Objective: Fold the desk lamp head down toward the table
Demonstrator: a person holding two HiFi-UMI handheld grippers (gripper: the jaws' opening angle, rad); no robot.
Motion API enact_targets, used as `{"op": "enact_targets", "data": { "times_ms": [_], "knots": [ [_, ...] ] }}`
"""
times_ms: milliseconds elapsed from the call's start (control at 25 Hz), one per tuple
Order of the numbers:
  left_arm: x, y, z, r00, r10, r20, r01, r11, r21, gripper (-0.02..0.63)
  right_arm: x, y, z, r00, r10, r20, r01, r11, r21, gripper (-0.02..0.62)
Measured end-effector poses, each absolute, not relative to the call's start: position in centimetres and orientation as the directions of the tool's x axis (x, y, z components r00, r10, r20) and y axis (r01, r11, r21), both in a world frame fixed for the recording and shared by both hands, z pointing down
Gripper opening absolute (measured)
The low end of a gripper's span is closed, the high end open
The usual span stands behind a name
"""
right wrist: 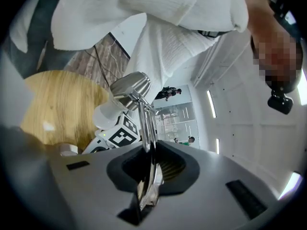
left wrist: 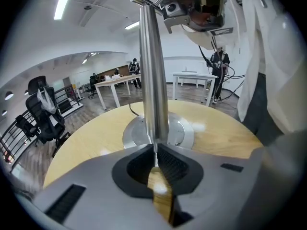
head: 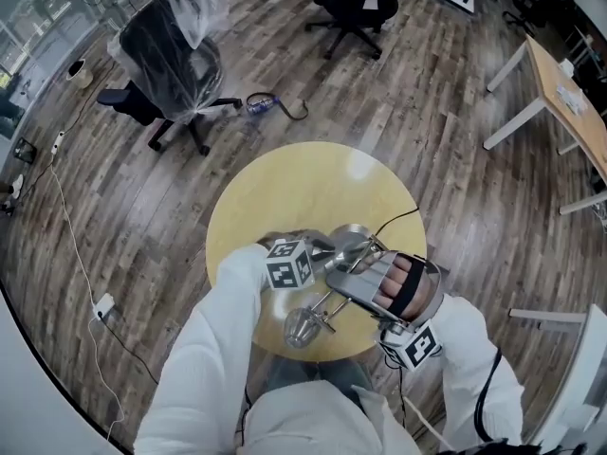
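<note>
A round yellow table [head: 285, 183] stood on a wood-plank floor [head: 142, 216], well apart from a plastic-draped office chair [head: 171, 60]. A person in white sleeves [head: 213, 349] leaned over the table and worked a steel lamp [left wrist: 153, 56]. The lamp stood upright on its round base [left wrist: 182, 133] near the middle of the tabletop, and a dark cable [head: 398, 218] trailed off toward the far edge. The left gripper [left wrist: 155, 146] was clenched on the lower end of the lamp's pole [left wrist: 154, 104], just above the base. The right gripper [right wrist: 148, 146] was clamped on the thin rods of the lamp's upper arm [right wrist: 147, 123]. In the right gripper view, that arm ran away from the jaws to the silver cone of the lamp head [right wrist: 129, 90]. From overhead, the head hung by the table's near edge, just beside the left gripper's marker cube [head: 289, 263].
</note>
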State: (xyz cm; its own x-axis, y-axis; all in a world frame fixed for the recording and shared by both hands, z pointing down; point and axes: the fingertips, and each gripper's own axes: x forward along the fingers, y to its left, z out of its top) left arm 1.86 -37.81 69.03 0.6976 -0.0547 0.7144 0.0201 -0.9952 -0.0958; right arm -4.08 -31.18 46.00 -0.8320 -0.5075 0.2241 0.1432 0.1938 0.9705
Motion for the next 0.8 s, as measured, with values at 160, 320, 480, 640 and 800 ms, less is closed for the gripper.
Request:
{"op": "enact_targets", "data": {
  "times_ms": [160, 320, 480, 640, 800],
  "knots": [
    [1.9, -37.9, 69.1, 0.686, -0.041, 0.726, 0.016, -0.997, -0.071, 0.026, -4.5, -31.0, 47.8, -0.834, -0.498, 0.237, 0.237, 0.066, 0.969, 0.043],
    [1.9, -38.0, 69.0, 0.686, -0.031, 0.727, -0.002, -0.999, -0.041, 0.028, -4.5, -31.0, 48.5, -0.840, -0.491, 0.231, 0.257, 0.017, 0.966, 0.043],
    [1.8, -38.3, 68.9, 0.695, -0.033, 0.718, -0.018, -0.999, -0.028, 0.028, -4.5, -31.2, 48.6, -0.843, -0.490, 0.223, 0.260, -0.009, 0.965, 0.043],
    [1.8, -38.1, 69.0, 0.687, -0.032, 0.726, -0.028, -0.999, -0.018, 0.028, -4.6, -31.0, 49.9, -0.834, -0.491, 0.251, 0.310, -0.042, 0.950, 0.044],
    [2.3, -38.1, 69.1, 0.669, -0.057, 0.741, -0.024, -0.998, -0.055, 0.034, -4.0, -31.0, 51.6, -0.821, -0.500, 0.274, 0.375, -0.112, 0.920, 0.049]
  ]
}}
